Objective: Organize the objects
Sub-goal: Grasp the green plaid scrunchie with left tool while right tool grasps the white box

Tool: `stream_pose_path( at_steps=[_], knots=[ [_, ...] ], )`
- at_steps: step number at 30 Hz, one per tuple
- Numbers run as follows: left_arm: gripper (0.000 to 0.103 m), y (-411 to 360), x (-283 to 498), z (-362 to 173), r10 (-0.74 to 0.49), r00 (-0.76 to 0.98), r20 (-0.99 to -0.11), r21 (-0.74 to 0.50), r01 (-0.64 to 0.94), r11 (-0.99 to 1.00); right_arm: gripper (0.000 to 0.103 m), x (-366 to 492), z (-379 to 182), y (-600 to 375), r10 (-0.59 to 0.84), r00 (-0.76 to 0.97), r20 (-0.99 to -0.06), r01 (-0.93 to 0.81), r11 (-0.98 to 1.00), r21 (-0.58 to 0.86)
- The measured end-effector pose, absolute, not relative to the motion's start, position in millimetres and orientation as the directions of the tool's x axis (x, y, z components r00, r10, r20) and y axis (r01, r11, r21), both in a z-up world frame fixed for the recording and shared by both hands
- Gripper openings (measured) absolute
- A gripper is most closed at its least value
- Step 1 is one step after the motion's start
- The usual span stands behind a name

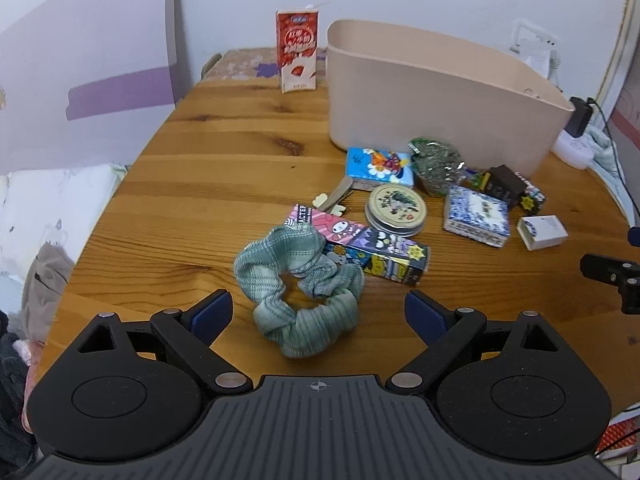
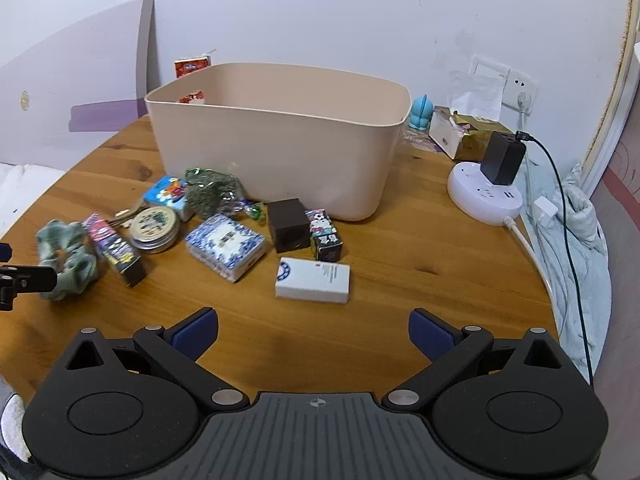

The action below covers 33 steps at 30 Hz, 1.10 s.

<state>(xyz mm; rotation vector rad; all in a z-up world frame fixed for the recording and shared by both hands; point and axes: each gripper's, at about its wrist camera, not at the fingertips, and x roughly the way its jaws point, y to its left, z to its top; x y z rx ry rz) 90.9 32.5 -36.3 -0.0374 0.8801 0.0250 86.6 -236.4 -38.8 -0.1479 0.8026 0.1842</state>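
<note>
Left gripper: fingers spread wide and released, holding nothing, above the table's near edge.
Green scrunchie: lies flat on the wooden table just ahead of the left gripper, between its two fingers' lines, touching the cartoon-print long box behind it.
Right gripper: fingers released and wide apart, empty, hovering over the table.
White box: lies flat just ahead of the right gripper, apart from the other items.
Middle cluster: round tin, blue-and-white patterned box, dark brown box, small printed box, blue cartoon box, green foil packet, all close together in front of the bin.
Beige plastic bin: stands upright behind the cluster, toward the table's far edge.
Red milk carton: upright at the far edge, left of the bin.
Far right edge: white round power strip with black charger.
</note>
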Motion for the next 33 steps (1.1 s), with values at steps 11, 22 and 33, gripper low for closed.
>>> stream_pose_path(
  at_steps=[11,22,33],
  knots=[
    [0.095,44,132,-61,-0.022,0.565,-0.825,-0.072,-0.067,0.995,0.103,146,-74,-236,0.113,0.636,-0.764,-0.215,0.976,-0.035],
    [0.051,36,140,-67,-0.017,0.573,-0.819,-0.046,-0.035,0.998,0.073,162,-95,-233,0.124,0.615,-0.779,-0.24,0.97,-0.034],
    [0.03,27,126,-59,-0.02,0.595,-0.803,-0.036,-0.015,0.999,0.057,149,-93,-247,0.187,0.62,-0.762,-0.25,0.968,0.034]
  ],
)
